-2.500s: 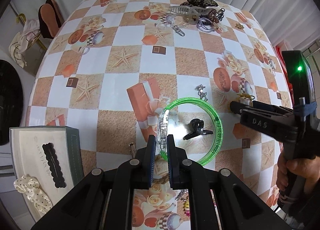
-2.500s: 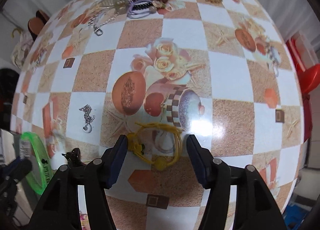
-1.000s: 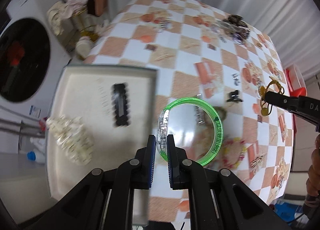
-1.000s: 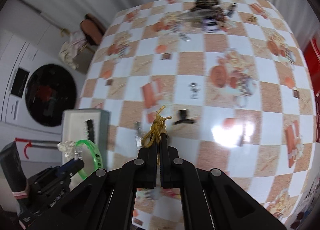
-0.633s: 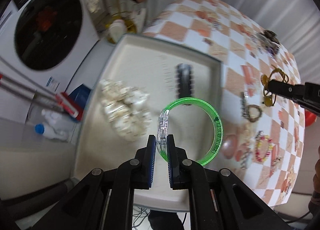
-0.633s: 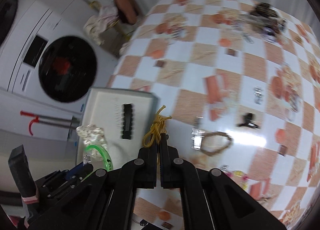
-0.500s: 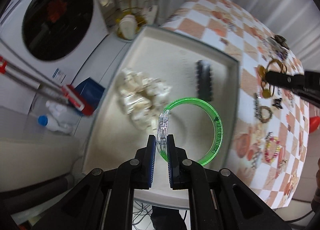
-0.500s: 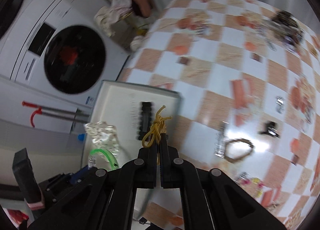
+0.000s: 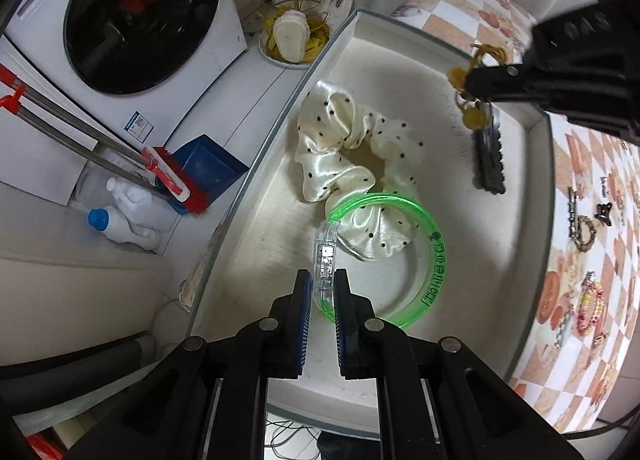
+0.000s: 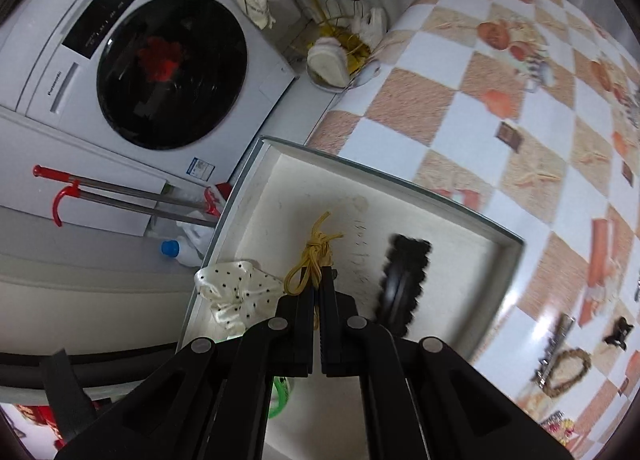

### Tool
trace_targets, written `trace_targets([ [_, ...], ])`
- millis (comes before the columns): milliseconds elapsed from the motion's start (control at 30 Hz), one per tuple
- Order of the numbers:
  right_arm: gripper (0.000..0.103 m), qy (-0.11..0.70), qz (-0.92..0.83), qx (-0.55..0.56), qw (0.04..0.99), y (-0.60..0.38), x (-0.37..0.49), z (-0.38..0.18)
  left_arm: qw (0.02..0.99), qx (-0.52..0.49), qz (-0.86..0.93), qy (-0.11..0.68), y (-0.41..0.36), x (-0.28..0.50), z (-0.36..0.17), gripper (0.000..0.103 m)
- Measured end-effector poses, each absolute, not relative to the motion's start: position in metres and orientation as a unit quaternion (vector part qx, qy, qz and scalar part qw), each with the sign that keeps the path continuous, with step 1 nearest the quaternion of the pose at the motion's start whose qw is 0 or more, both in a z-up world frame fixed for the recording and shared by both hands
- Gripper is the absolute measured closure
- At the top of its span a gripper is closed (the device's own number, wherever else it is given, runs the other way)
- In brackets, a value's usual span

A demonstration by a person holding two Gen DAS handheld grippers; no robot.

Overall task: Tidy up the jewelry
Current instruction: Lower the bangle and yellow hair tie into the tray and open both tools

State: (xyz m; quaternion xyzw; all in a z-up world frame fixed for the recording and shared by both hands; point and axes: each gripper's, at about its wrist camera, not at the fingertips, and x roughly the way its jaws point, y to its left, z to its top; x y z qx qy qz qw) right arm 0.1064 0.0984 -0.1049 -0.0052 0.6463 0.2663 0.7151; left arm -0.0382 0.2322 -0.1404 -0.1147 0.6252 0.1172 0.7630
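Hovering over the white tray point(image 9: 400, 32), left gripper point(image 9: 323, 292) pinched the green bangle point(image 9: 434, 256) and right gripper point(image 10: 318, 292) clamped the yellow cord bracelet point(image 10: 314, 256), presumably for dropping inside.

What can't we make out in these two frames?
- green bangle: printed lettering too small, left wrist view; right wrist view shows only a sliver behind the gripper body.
- yellow cord bracelet: lower part hidden inside the shut right gripper.
- black hair clip: motion-blurred, right wrist view.
- white tray: near rim hidden by the left gripper.
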Motion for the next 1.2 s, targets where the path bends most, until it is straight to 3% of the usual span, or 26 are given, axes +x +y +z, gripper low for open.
trace_targets([
  [633, 0.098, 0.679, 0.245, -0.026, 0.692, 0.103, 0.113, -0.145, 0.756, -0.068, 0.140, 0.636, 0.224, -0.039, -0.151, 0.086],
  [667, 0.096, 0.678, 0.246, -0.025, 0.692, 0.104, 0.113, -0.144, 0.756, -0.067, 0.141, 0.636, 0.223, -0.039, -0.149, 0.086],
  [700, 0.084, 0.677, 0.247, -0.025, 0.693, 0.104, 0.113, -0.143, 0.755, -0.066, 0.141, 0.637, 0.223, -0.040, -0.149, 0.086],
  [733, 0.065, 0.676, 0.248, -0.023, 0.693, 0.103, 0.113, -0.141, 0.754, -0.066, 0.140, 0.638, 0.223, -0.040, -0.148, 0.086],
  [800, 0.046, 0.670, 0.250, -0.019, 0.699, 0.102, 0.114, -0.138, 0.753, -0.063, 0.141, 0.640, 0.221, -0.041, -0.147, 0.086],
  [967, 0.045, 0.660, 0.254, -0.002, 0.706, 0.097, 0.114, -0.123, 0.751, -0.060, 0.140, 0.642, 0.221, -0.042, -0.144, 0.086],
  [1000, 0.045, 0.659, 0.255, 0.001, 0.708, 0.095, 0.113, -0.120, 0.751, -0.058, 0.140, 0.642, 0.220, -0.042, -0.144, 0.080],
  [1033, 0.045, 0.657, 0.255, 0.004, 0.709, 0.093, 0.112, -0.117, 0.751, -0.058, 0.139, 0.643, 0.220, -0.041, -0.143, 0.063],
  [1067, 0.045, 0.655, 0.254, 0.008, 0.712, 0.089, 0.111, -0.113, 0.751, -0.059, 0.140, 0.643, 0.219, -0.042, -0.142, 0.009],
  [1100, 0.045, 0.654, 0.253, 0.011, 0.713, 0.088, 0.110, -0.111, 0.753, -0.057, 0.151, 0.638, 0.219, -0.043, -0.138, 0.000],
  [1200, 0.045, 0.649, 0.254, 0.019, 0.717, 0.077, 0.107, -0.101, 0.763, -0.051, 0.145, 0.628, 0.217, -0.042, -0.131, 0.000],
])
